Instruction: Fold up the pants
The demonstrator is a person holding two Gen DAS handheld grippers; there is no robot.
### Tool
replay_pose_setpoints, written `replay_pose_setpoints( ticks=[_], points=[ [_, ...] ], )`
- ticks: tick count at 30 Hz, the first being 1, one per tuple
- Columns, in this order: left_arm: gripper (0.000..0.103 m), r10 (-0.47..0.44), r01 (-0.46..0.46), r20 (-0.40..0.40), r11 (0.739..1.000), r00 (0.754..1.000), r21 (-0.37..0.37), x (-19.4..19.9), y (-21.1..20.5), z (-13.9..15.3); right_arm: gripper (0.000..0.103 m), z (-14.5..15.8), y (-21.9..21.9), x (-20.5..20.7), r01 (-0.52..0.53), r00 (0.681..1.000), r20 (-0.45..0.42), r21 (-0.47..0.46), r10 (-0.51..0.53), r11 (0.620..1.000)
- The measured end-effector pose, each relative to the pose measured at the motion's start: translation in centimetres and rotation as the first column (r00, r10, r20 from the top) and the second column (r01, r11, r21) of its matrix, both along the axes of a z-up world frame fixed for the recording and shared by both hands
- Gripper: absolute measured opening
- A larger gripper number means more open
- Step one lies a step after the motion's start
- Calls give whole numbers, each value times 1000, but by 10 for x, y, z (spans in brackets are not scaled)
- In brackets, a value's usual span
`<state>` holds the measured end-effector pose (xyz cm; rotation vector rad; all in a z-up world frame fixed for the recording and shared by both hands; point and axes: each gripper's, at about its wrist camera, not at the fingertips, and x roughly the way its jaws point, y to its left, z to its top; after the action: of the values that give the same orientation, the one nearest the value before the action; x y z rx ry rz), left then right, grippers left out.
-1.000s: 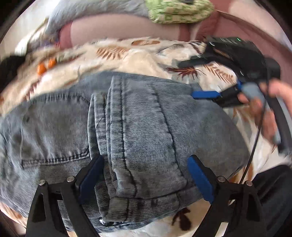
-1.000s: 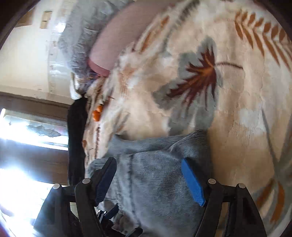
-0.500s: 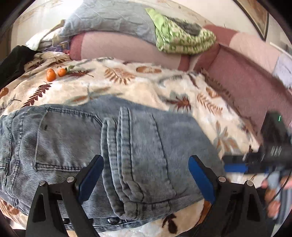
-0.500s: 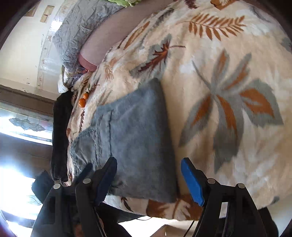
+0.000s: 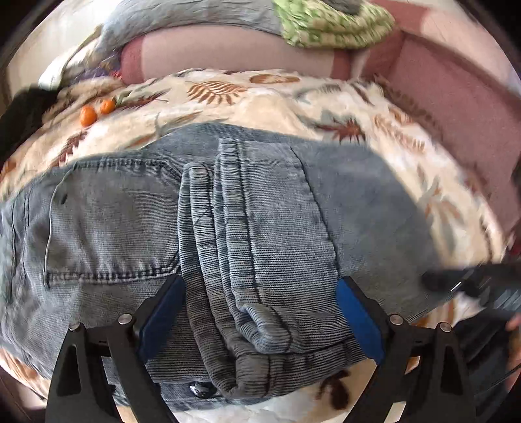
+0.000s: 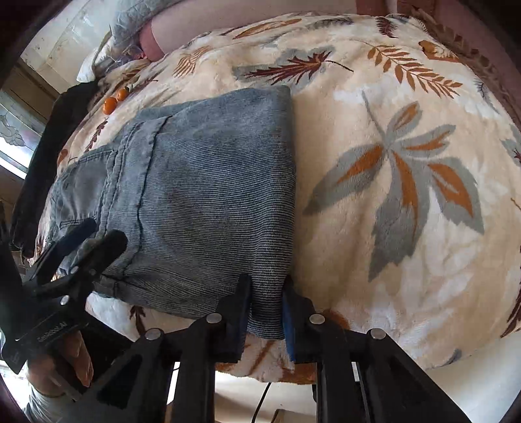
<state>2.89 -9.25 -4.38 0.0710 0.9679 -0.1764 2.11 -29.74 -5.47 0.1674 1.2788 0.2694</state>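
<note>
The faded blue-grey denim pants (image 6: 202,201), already doubled into a thick packet, lie on the cream plush bed blanket with rust and grey leaf prints (image 6: 407,182), directly ahead of both tools. The right tool (image 6: 265,312) sits at the packet's near right corner, where the folded edge runs away from it; its jaws are closing, and the corner of denim stands between the blue pads, which look to be pressing on it already, so I read this as a grasp just being taken. The left tool (image 5: 257,325) hovers over the stacked leg hems and waistband, its blue pads spread wide to either side of the cloth ridge and gripping nothing. Beyond the pants, far from either tool, two small orange fruits (image 6: 114,101) rest on the blanket near a dark garment at the bed's edge (image 6: 55,136), with a mauve bolster (image 5: 211,55) and a green patterned cloth (image 5: 329,29) further back. The step in hand seems to be the next fold: picking up the folded end to carry it across toward the waistband side. That would call for the left tool to clamp or pin its side first, then a lift that keeps the layers together, since thick denim tends to slip and splay.
</note>
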Motion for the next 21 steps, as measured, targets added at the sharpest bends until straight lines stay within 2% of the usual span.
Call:
replay_pose_setpoints(
  ticks=[1, 2, 5, 6, 8, 11, 14, 15, 17, 18, 19, 21],
  points=[
    [94, -8, 7, 13, 999, 1000, 38, -2, -5, 1, 26, 8, -6, 2, 11, 1000, 0, 22, -11, 1000],
    [94, -1, 0, 18, 999, 1000, 43, -3, -7, 1, 27, 20, -13, 5, 31, 999, 20, 46, -32, 998],
    [94, 5, -5, 7, 1000, 1000, 24, -1, -4, 0, 29, 51, -31, 25, 82, 992, 86, 103, -91, 991],
    [94, 7, -7, 6, 1000, 1000, 23, -1, -3, 0, 32, 55, -33, 37, 85, 991, 93, 131, -97, 988],
    [95, 9, -10, 10, 1000, 1000, 28, 0, -4, 0, 34, 53, -32, 69, 88, 991, 86, 177, -104, 980],
    [96, 8, -8, 16, 1000, 1000, 26, -3, -3, -1, 34, 26, -26, 117, 107, 993, 27, 181, -114, 978],
    [96, 0, -1, 19, 1000, 1000, 24, -4, -1, -1, 28, 0, -13, 143, 89, 996, -36, 151, -84, 985],
    [96, -2, 2, 22, 1000, 1000, 24, -5, -1, -1, 22, 4, -7, 143, 59, 998, -5, 98, -59, 993],
    [96, -4, 3, 25, 1000, 1000, 25, -5, -1, -1, 18, 12, 2, 139, 28, 997, 69, -5, -27, 1000],
    [96, -5, 5, 28, 1000, 1000, 28, -6, -2, -1, 18, 9, 7, 137, 14, 995, 100, -91, -5, 996],
    [96, -6, 5, 28, 1000, 1000, 31, -5, -2, -1, 17, 3, 9, 137, -4, 995, 97, -122, 16, 992],
    [96, -5, 4, 31, 1000, 1000, 27, -6, -2, -1, 18, 3, 3, 136, 19, 994, 107, -80, -10, 997]
  ],
)
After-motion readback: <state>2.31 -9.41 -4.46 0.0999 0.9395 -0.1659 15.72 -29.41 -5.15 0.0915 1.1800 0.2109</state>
